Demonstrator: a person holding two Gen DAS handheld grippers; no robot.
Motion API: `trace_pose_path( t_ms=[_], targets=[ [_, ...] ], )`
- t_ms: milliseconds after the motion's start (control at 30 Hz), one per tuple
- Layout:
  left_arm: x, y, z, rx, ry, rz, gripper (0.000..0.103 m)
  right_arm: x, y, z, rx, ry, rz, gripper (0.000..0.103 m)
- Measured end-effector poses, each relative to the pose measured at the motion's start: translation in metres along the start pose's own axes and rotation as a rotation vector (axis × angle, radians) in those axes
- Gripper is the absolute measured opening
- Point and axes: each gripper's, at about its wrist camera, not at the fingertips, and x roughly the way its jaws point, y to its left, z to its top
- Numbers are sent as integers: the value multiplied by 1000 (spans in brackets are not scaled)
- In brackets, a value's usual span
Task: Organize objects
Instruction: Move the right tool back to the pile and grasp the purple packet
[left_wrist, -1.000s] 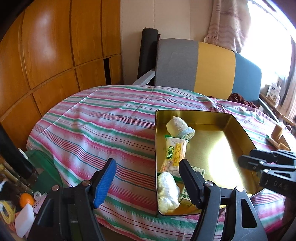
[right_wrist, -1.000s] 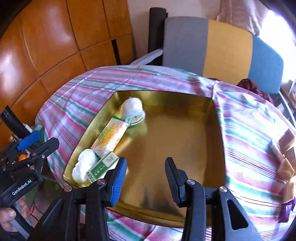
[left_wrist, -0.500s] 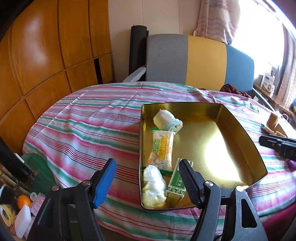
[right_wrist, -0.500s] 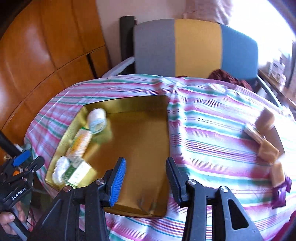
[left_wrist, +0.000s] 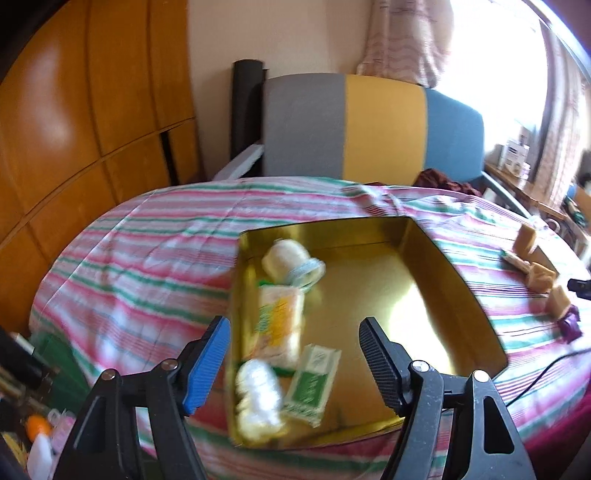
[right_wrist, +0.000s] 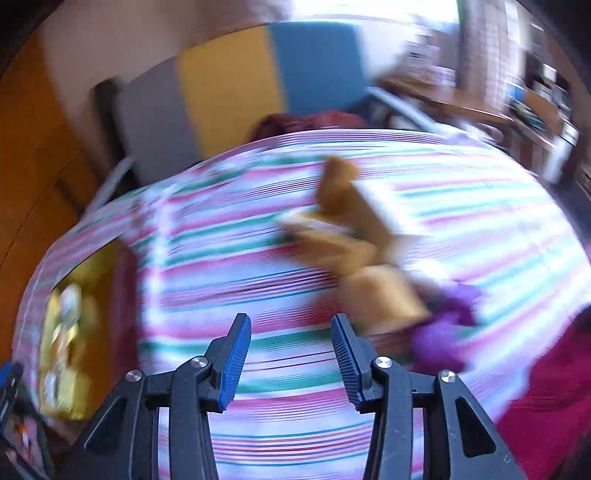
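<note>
A gold tin tray sits on the striped tablecloth. Along its left side lie a white bandage roll, a yellow snack packet, a green-white box and a white wrapped bundle. My left gripper is open and empty above the tray's near left part. My right gripper is open and empty over bare cloth, left of several tan blocks and a purple item. These blocks also show in the left wrist view. The right wrist view is blurred.
A grey, yellow and blue chair back stands behind the table. Wooden panels line the left wall. Clutter with an orange ball lies on the floor at lower left. A black cable crosses the table's right edge.
My right gripper has swung right, away from the tray and toward the tan blocks. My left gripper has shifted right, over the tray's left side. Both stay open.
</note>
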Motion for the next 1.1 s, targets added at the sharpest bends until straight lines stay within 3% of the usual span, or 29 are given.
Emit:
trace_pose_path(
  t_ms=[233, 433, 867, 1100],
  targets=[
    [3, -49, 18, 89, -16, -88, 73, 17, -89, 10, 89, 148, -117, 46],
    [5, -95, 30, 174, -16, -173, 73, 22, -135, 15, 212, 153, -132, 46],
    [17, -198, 39, 279, 89, -392, 73, 80, -156, 20, 415, 215, 6, 46],
    [35, -248, 51, 276, 163, -483, 73, 94, -160, 19, 436, 228, 34, 46]
  ],
)
